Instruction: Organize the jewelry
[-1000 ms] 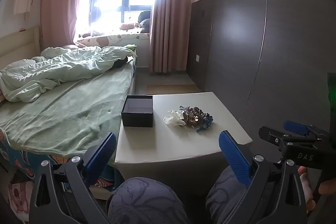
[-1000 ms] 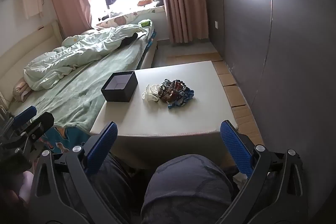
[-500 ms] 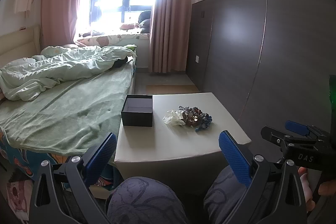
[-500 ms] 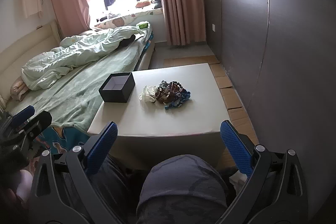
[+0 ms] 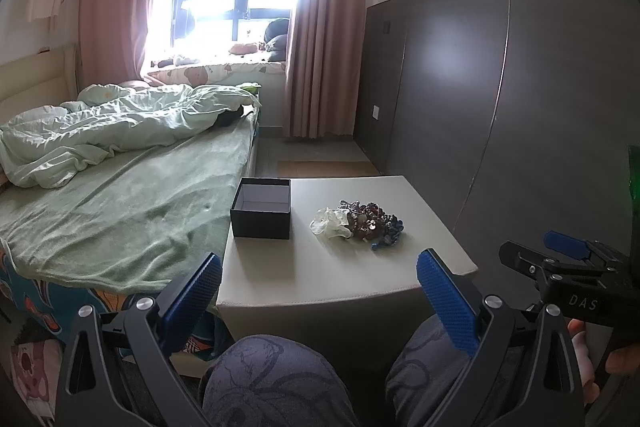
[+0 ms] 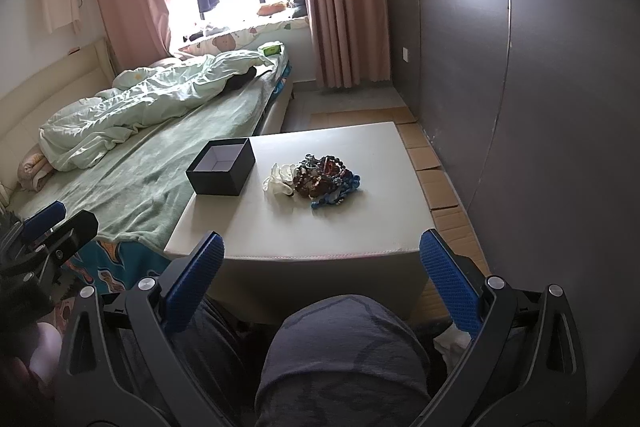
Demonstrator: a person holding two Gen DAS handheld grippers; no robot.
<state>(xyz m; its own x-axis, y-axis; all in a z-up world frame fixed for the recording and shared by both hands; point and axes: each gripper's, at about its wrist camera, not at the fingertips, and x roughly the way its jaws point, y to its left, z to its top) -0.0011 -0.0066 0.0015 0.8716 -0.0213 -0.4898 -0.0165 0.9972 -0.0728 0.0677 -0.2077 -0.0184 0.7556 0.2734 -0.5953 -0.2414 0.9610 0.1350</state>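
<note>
A heap of beaded jewelry [image 5: 370, 221] [image 6: 326, 179] with a white piece on its left lies on a low white table [image 5: 320, 279] [image 6: 380, 227]. An open, empty black box [image 5: 262, 207] [image 6: 222, 172] stands at the table's far left. My left gripper [image 5: 318, 287] is open and empty, held before the table's near edge. My right gripper [image 6: 320, 267] is open and empty too, also short of the near edge. Each gripper shows at the side of the other's view.
A bed with a green sheet [image 5: 120, 211] adjoins the table's left side. A dark panelled wall [image 5: 500, 107] runs along the right. Cardboard pieces [image 6: 432, 167] lie on the floor between table and wall. My knees [image 6: 344, 347] are below the grippers.
Both grippers have risen and tilted slightly, so the table sits a little lower and closer in view. Nothing on the table has moved.
</note>
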